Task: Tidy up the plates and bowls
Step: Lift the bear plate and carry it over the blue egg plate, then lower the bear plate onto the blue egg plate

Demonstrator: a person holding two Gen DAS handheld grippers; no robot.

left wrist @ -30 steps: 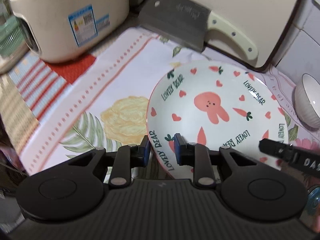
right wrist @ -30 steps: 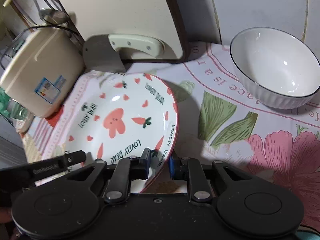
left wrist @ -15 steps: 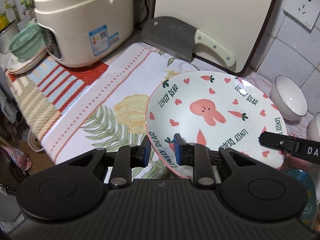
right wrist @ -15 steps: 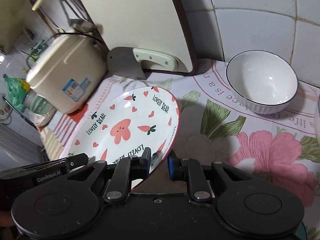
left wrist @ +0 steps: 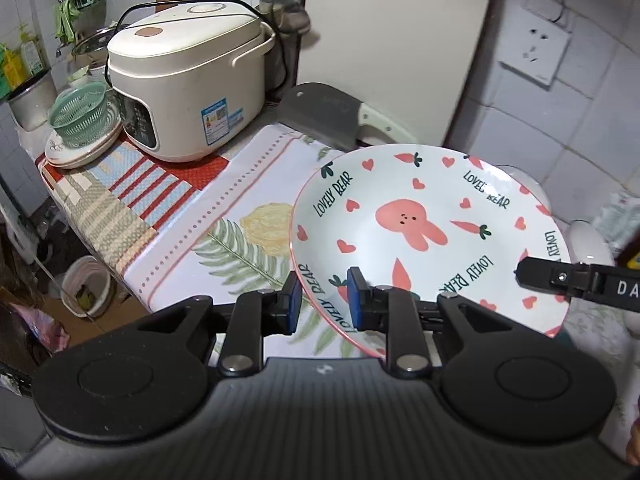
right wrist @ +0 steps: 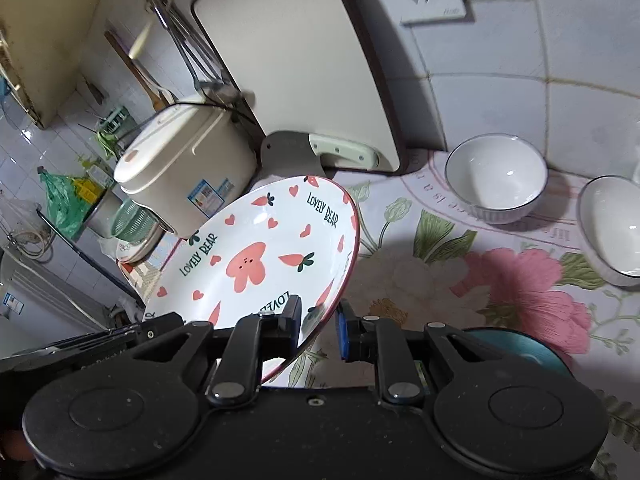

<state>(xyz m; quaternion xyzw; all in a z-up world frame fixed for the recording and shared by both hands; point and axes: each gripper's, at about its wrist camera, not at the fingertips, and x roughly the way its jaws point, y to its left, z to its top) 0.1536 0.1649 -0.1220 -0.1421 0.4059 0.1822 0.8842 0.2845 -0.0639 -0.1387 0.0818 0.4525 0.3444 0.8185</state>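
So far your left gripper (left wrist: 323, 296) and right gripper (right wrist: 319, 330) only clamp the rabbit plate (left wrist: 424, 236) aloft at frame centre; two white bowls (right wrist: 496, 178) at right remain unsorted.

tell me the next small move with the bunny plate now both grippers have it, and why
Probably carry it level toward the stack of plates beside the rice cooker, under the green basket. The left gripper and right gripper each clamp the rim of the bunny plate, which hangs clear above the floral cloth. The two white bowls sit on the other side.
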